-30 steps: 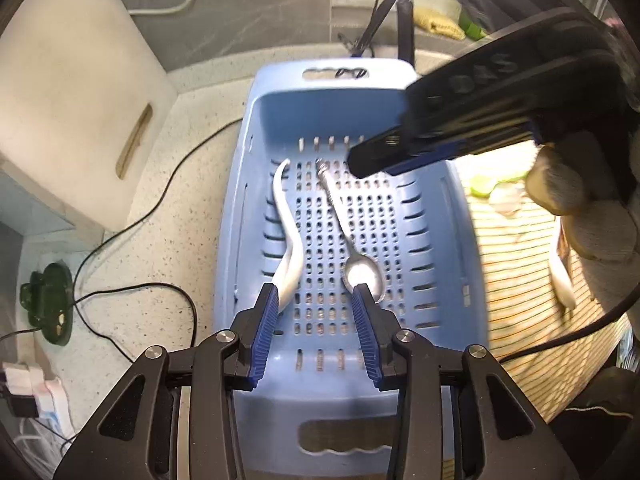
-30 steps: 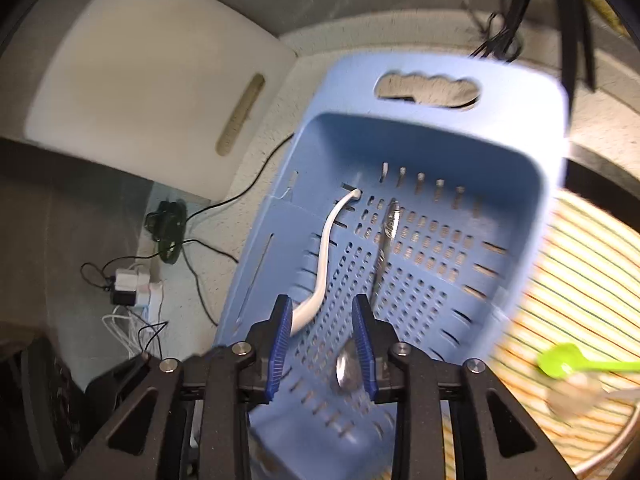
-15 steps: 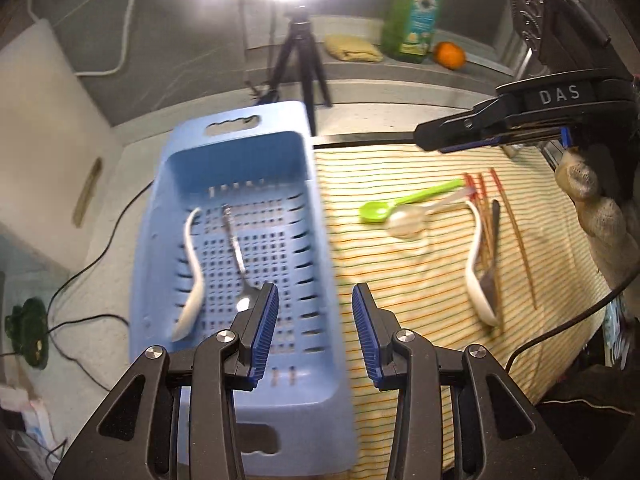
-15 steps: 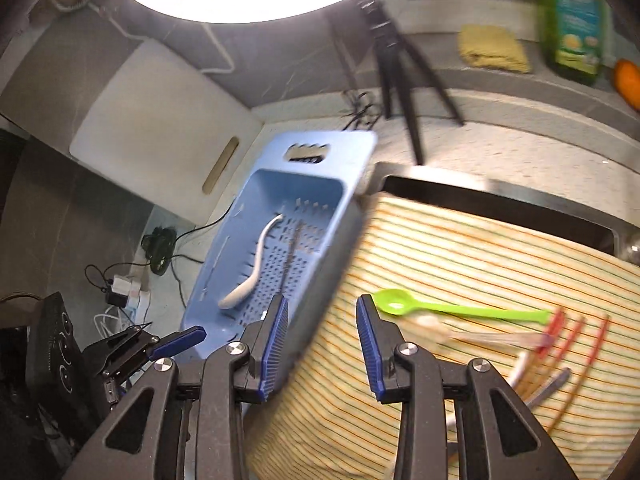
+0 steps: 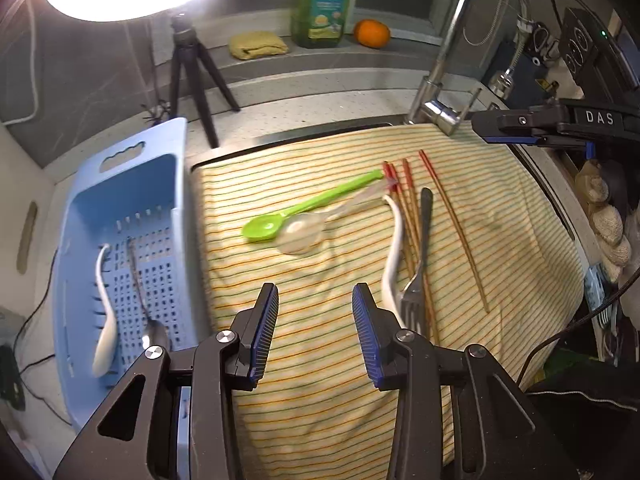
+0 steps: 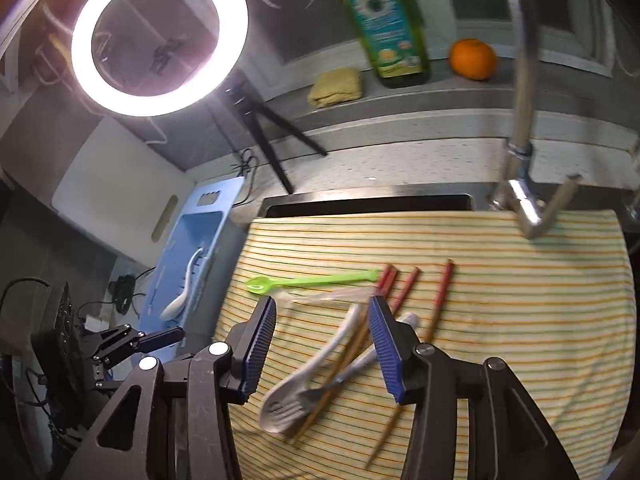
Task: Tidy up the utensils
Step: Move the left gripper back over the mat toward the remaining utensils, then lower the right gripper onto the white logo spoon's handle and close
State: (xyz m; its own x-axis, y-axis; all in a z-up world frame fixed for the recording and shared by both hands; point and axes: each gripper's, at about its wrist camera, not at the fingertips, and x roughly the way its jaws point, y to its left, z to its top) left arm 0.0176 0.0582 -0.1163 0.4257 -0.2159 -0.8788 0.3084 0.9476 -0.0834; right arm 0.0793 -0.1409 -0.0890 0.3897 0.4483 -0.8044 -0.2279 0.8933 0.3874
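Left tool (image 5: 315,326) hangs spread and empty over the striped cloth (image 5: 320,400); blue basket (image 5: 120,200) sits left. Right tool (image 6: 322,344) is opening, gripping nothing, above the white spoon (image 6: 304,376).

Ahead of me a ring light (image 6: 160,38) glares on its tripod (image 5: 192,80). On the ledge behind sit a yellow sponge (image 5: 258,45), a green bottle (image 5: 322,0) and an orange (image 5: 372,33). A tap (image 5: 460,52) arches at right.

R claw (image 6: 322,344) opening, empty, over utensils (image 6: 320,376) on cloth (image 6: 520,320)
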